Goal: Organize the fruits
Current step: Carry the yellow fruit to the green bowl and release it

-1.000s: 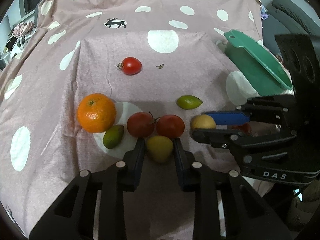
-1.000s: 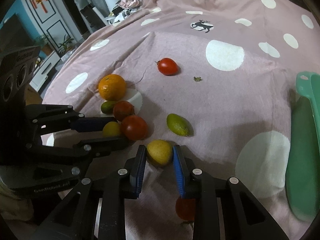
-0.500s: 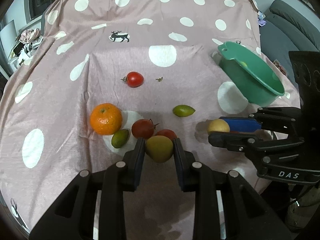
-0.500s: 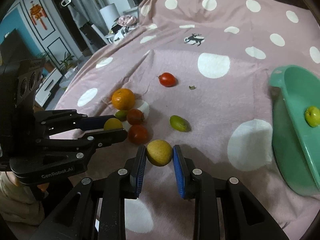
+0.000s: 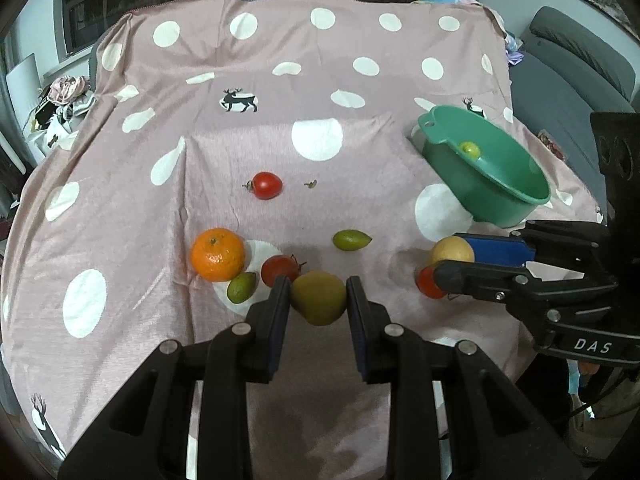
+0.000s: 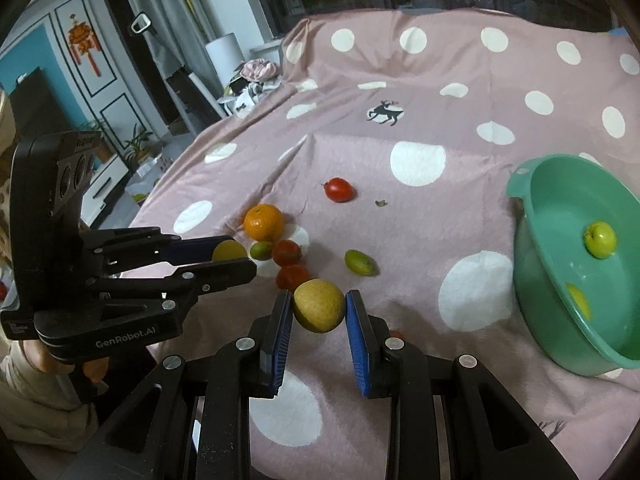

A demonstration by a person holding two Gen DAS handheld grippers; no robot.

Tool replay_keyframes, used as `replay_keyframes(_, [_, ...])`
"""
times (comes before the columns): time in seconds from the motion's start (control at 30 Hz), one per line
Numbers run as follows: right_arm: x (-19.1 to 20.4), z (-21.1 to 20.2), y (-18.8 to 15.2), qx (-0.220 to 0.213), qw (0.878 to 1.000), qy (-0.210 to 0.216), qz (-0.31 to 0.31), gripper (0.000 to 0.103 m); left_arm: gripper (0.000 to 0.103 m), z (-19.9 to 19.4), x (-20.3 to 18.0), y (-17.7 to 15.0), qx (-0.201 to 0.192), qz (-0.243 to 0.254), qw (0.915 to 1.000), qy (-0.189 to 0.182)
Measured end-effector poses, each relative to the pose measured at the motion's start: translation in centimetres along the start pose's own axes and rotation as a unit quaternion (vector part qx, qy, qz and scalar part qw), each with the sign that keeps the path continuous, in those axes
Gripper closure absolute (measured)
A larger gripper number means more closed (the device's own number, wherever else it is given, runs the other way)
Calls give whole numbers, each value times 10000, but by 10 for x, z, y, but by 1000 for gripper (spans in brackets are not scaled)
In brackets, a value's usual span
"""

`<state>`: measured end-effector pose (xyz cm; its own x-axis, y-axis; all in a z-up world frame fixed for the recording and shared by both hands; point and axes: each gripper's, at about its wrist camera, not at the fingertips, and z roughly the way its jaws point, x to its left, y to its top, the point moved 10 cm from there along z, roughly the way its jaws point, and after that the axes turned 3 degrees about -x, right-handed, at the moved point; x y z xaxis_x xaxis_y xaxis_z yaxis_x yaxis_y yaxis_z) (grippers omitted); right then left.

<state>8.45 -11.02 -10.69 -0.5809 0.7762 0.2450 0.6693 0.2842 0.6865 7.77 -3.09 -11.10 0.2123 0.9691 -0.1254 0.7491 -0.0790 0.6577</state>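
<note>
Polka-dot cloth (image 5: 240,152) underfoot. Left gripper (image 5: 318,300) clamped on pear (image 5: 319,297), right gripper (image 6: 319,312) clamped on yellow fruit (image 6: 319,310), both aloft. Basin (image 6: 532,208) to right: carry level, release low inside, one at a time.

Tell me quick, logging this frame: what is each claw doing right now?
Left claw: closed on a yellow-green fruit, lifted off the cloth.
Right claw: closed on a yellow fruit, also lifted.
</note>
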Motion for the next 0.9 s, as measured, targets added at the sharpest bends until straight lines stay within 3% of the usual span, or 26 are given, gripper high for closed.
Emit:
replay_keyframes(0.4, [-7,-16,2,-228,9997,-13,101,74,75,-15,-8,15,-226,87,9997,2])
replay_keyframes(0.9, [-49,-44,1,-610,9965,-248,510,74,75,-5,-48,40,-318,439,9984,-157])
